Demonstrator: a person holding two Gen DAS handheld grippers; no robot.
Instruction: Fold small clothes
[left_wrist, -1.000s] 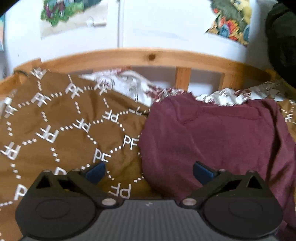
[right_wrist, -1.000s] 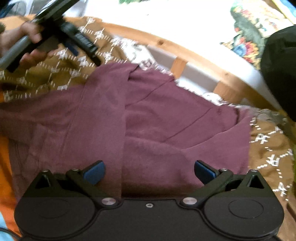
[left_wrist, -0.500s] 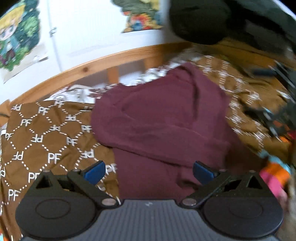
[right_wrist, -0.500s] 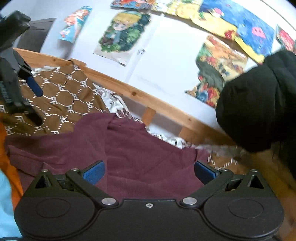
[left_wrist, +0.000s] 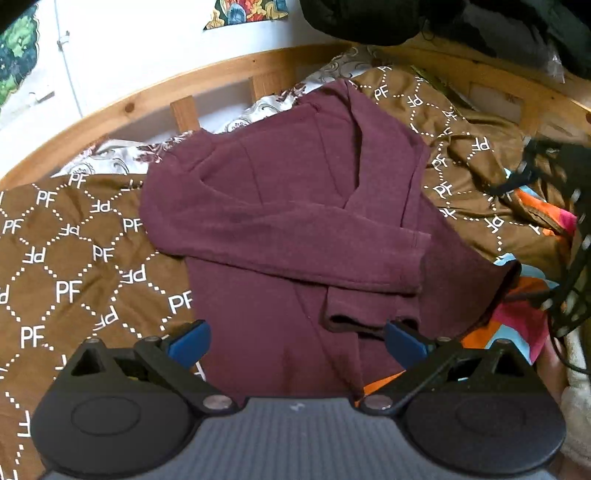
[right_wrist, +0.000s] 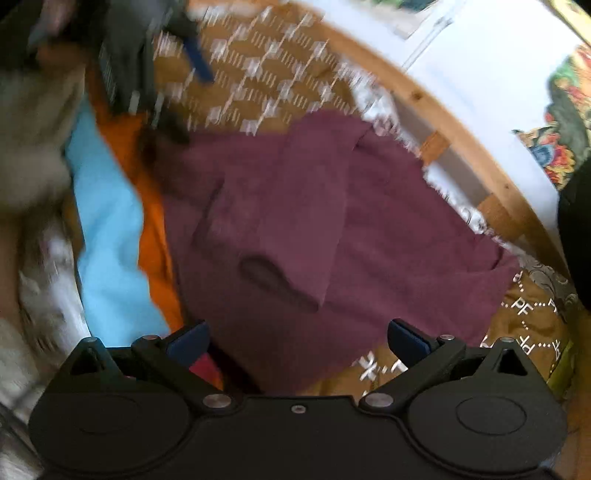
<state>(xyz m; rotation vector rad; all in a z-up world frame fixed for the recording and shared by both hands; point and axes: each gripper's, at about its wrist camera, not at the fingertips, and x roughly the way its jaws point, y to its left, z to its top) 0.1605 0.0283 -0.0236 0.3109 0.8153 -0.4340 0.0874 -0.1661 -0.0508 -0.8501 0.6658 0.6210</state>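
Two grippers, both spread wide and holding nothing, hang over a bed as you work. Your left gripper (left_wrist: 297, 341) frames the lower part of a maroon long-sleeved top (left_wrist: 280, 206), its blue fingertips (left_wrist: 188, 341) parted to either side of the cloth. The top lies flat on a brown "PF"-patterned blanket (left_wrist: 70, 266), with both sleeves folded across the body; the upper sleeve's cuff (left_wrist: 413, 258) ends at about 3 o'clock of the garment, and a second cuff (left_wrist: 354, 321) lies just below it. At 4 o'clock, bright orange, pink and blue fabric (left_wrist: 517, 325) shows beneath the hem. A curved wooden bed rail (left_wrist: 147, 107) runs from 9 to 1 o'clock, against a white wall.

Your right gripper (right_wrist: 297, 339) is equally wide, above the same top's near edge. This view is blurred: the left gripper shows only as a dark smear at 11 o'clock, with light blue cloth (right_wrist: 107, 236) at 9 o'clock.
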